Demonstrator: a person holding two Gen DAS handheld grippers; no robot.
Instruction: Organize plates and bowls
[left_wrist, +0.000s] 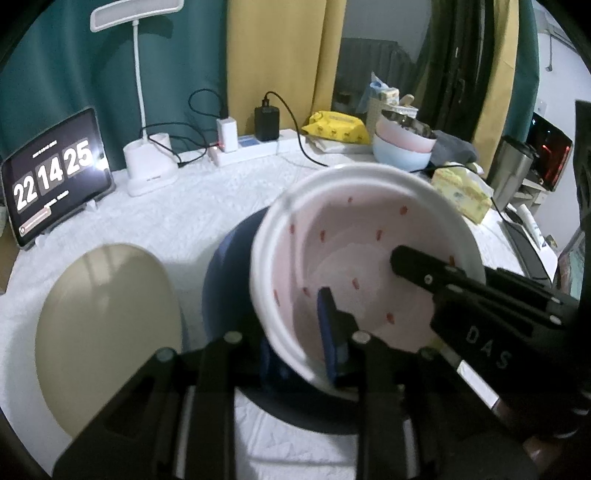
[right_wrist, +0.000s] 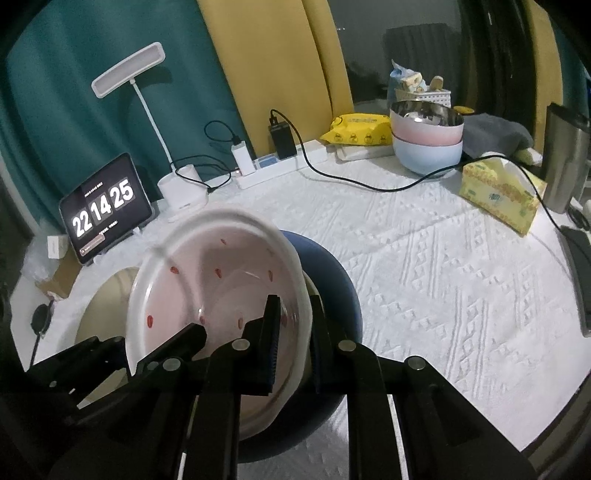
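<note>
A white bowl (left_wrist: 362, 229) (right_wrist: 207, 258) with red specks hangs tilted over a dark blue plate (left_wrist: 229, 266) (right_wrist: 332, 280) on the white cloth. My right gripper (right_wrist: 294, 299) is shut on the bowl's right wall, one pad inside and one outside; the left wrist view shows its inner finger (left_wrist: 406, 262). My left gripper (left_wrist: 295, 321) (right_wrist: 162, 339) straddles the opposite wall. Its blue inner pad (left_wrist: 328, 332) stands a little off the wall, so the jaws look slack. A beige plate (left_wrist: 107, 325) (right_wrist: 107, 295) lies to the left of the blue one.
Stacked pink and light blue bowls (right_wrist: 428, 144) stand at the back right, beside a yellow wipes pack (right_wrist: 358, 129) and a tissue box (right_wrist: 498, 192). A tablet clock (left_wrist: 55, 173), desk lamp (left_wrist: 147, 162), power strip (right_wrist: 273, 166) with trailing cables and a steel tumbler (right_wrist: 565, 155) line the edges.
</note>
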